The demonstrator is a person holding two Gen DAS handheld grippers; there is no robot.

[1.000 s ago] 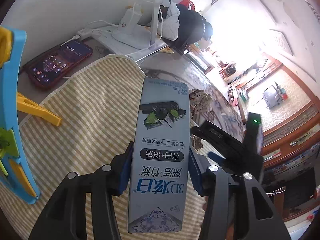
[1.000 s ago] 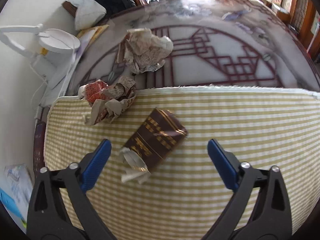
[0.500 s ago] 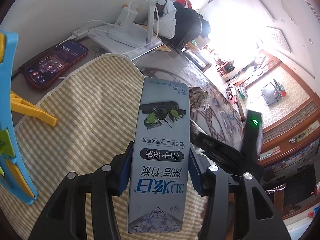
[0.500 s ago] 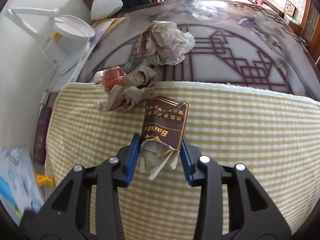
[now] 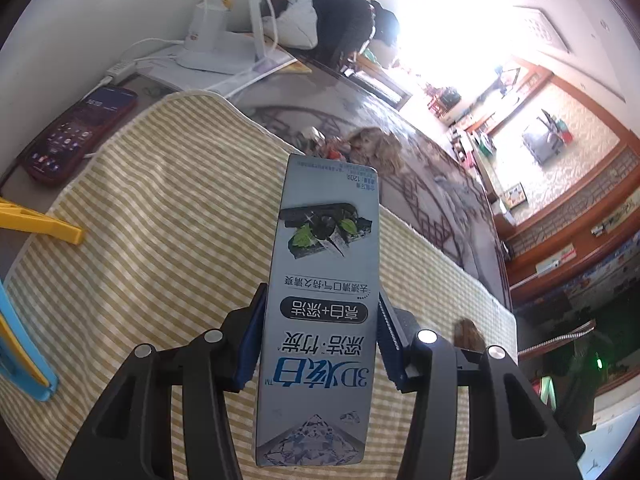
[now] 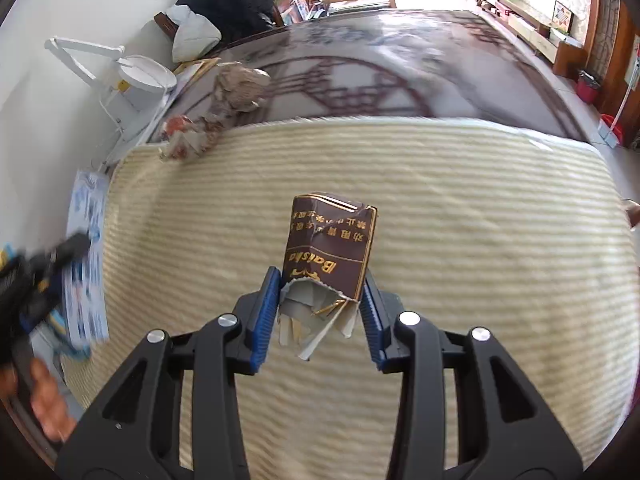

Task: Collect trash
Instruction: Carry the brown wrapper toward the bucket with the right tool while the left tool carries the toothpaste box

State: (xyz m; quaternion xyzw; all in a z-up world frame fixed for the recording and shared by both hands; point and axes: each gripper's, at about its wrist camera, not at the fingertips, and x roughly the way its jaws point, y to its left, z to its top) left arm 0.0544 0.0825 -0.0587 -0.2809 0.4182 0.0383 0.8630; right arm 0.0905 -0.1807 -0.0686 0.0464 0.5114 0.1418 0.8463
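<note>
Left gripper (image 5: 320,340): clenched on a tall grey toothpaste box (image 5: 326,280), blue pads pressing both long sides low on the box; the box stands up out of the jaws toward 12 o'clock, printed face to the camera, held above the striped mat (image 5: 160,220).

Right gripper (image 6: 320,316): grasping a crumpled brown cigarette pack (image 6: 332,248), pads on either side of its torn lower end, where foil and paper liner spill out toward 6 o'clock. The pack is lifted off the mat.

Seen only in the left wrist view: a dark red phone (image 5: 80,136) at 10 o'clock off the mat's corner, screen lit, cable attached; a yellow plastic piece (image 5: 44,226) at 9 o'clock and a blue plastic edge (image 5: 24,344) at 8 o'clock. A white lamp base (image 5: 208,44) sits at 11 o'clock. At 4 o'clock, behind the right-hand finger, a brown scrap shows that is probably the pack; hard to tell.

Seen only in the right wrist view: the left gripper, blurred, at 8 o'clock with the grey box, and part of a hand (image 6: 44,396) beneath it. The full width of the mat shows, its far edge on the patterned counter (image 6: 400,80).

Both views: two wads of crumpled paper at the mat's far edge, a reddish one (image 6: 188,136) touching the edge and a larger tan one (image 6: 240,88) beyond on the counter, at 11 o'clock in the right view and 12 to 1 o'clock in the left.
</note>
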